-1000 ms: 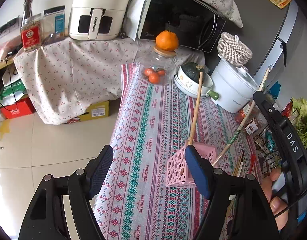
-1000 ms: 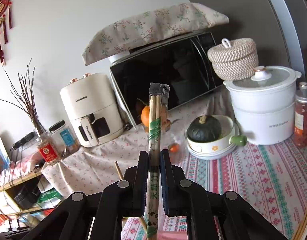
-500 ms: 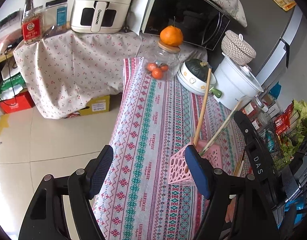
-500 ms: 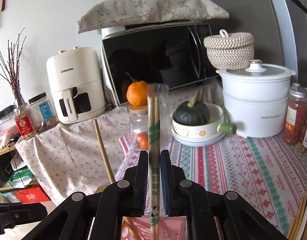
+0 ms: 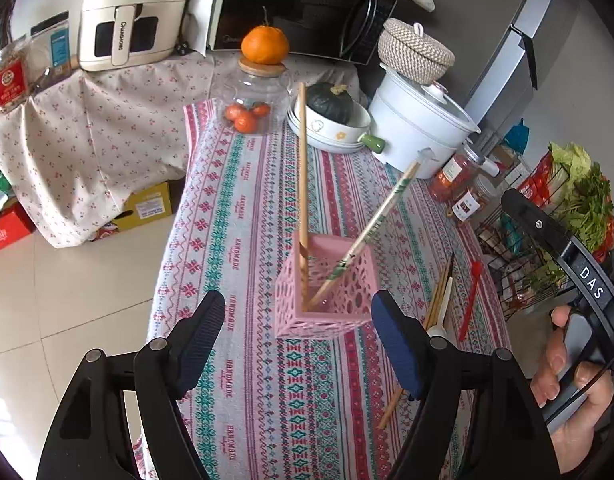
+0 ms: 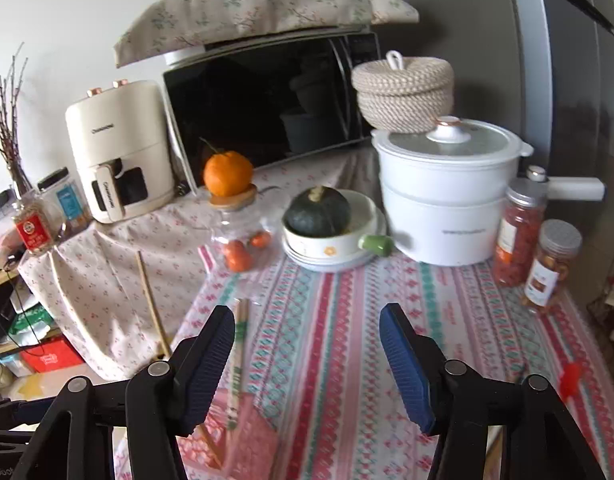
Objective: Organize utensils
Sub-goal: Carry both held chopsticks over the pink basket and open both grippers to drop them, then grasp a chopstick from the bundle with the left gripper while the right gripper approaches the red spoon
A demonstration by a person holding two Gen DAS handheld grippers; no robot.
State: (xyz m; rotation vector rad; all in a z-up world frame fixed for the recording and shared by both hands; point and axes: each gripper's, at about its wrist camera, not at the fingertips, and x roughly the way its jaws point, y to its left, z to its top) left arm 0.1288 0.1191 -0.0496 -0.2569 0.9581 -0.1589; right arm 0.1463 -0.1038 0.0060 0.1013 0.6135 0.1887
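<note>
Striped cloth covers the surface (image 5: 243, 216). On it stands a pink holder (image 5: 327, 292) with a plain stick (image 5: 302, 184) and wrapped chopsticks (image 5: 371, 232) leaning inside. More utensils (image 5: 443, 300) lie flat just beside it. Left tongs (image 5: 297, 340) hang wide apart above the holder's near side, holding nothing. Right tongs (image 6: 307, 364) are wide too, held by a hand (image 5: 567, 392), tilted over the holder.

Bright, soft daylight, strong fisheye bending with dark corners, slight motion blur in the right wrist view.
</note>
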